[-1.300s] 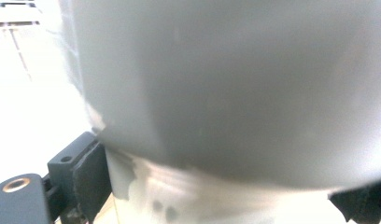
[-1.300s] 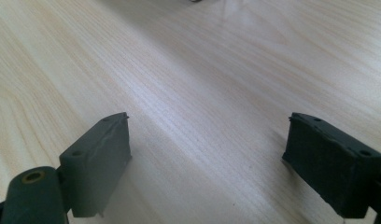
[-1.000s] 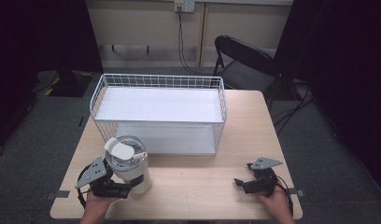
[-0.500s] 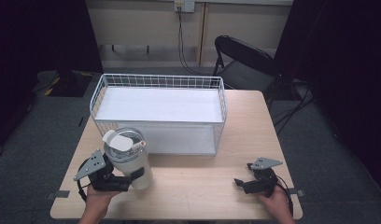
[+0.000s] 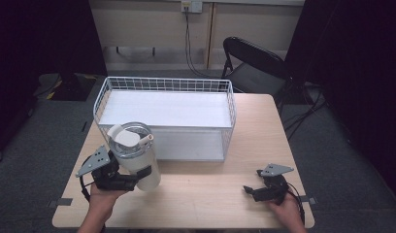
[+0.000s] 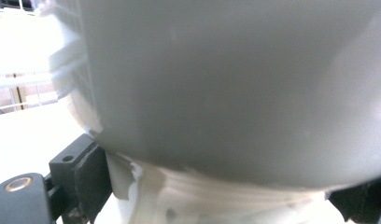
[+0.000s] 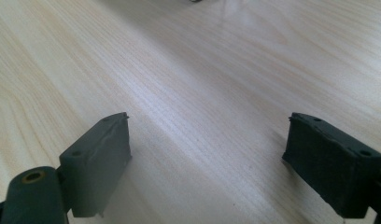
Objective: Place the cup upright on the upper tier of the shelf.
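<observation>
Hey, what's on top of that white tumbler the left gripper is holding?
A lid with a white flip tab covers the tumbler, held in the left gripper. That lid hides whatever is inside.

The left hand (image 5: 100, 204) comes in from the bottom edge at the near left and carries the left gripper (image 5: 138, 178), which points to the right with its grey plate tilted and its jaws clamped on the sides of a white tumbler (image 5: 135, 155). The right hand (image 5: 286, 209) sits low at the near right, its right gripper (image 5: 248, 190) pointing left with jaws spread wide apart, nothing between them.
</observation>
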